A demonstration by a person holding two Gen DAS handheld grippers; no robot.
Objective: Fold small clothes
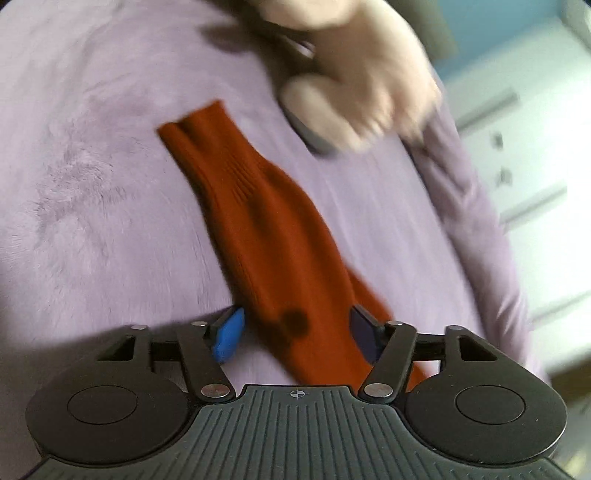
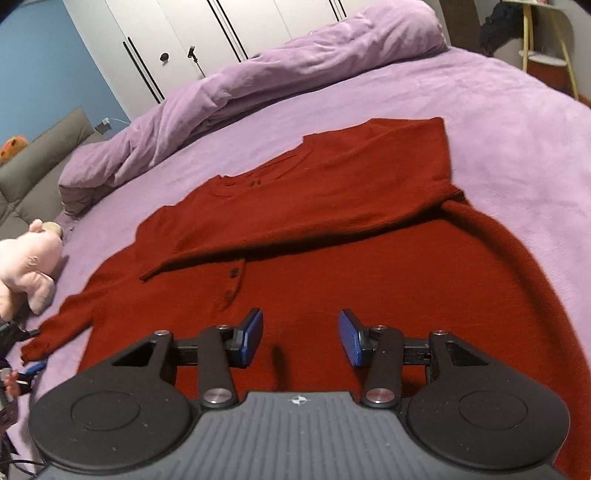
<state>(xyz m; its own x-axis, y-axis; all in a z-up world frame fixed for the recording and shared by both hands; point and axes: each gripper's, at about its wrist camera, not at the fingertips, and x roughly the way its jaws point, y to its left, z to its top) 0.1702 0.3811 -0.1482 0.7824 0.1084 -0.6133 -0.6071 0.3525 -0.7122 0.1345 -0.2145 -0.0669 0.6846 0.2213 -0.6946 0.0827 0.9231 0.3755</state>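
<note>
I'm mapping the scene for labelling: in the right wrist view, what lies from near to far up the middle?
Right gripper → red cardigan body → its folded-over sleeve → bare purple bedsheet → bunched purple duvet → white wardrobe doors.

A home bedroom: a bed (image 2: 498,110) with a rumpled purple duvet (image 2: 258,85), white wardrobe doors (image 2: 177,37), a plush toy (image 2: 29,266).

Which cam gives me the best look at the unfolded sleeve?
Left wrist. The sleeve runs nearly full length up the frame, cuff at top, passing between the open left tongs. Right wrist shows it only small at the left edge, beside the sweater body, under the open right tongs.
</note>
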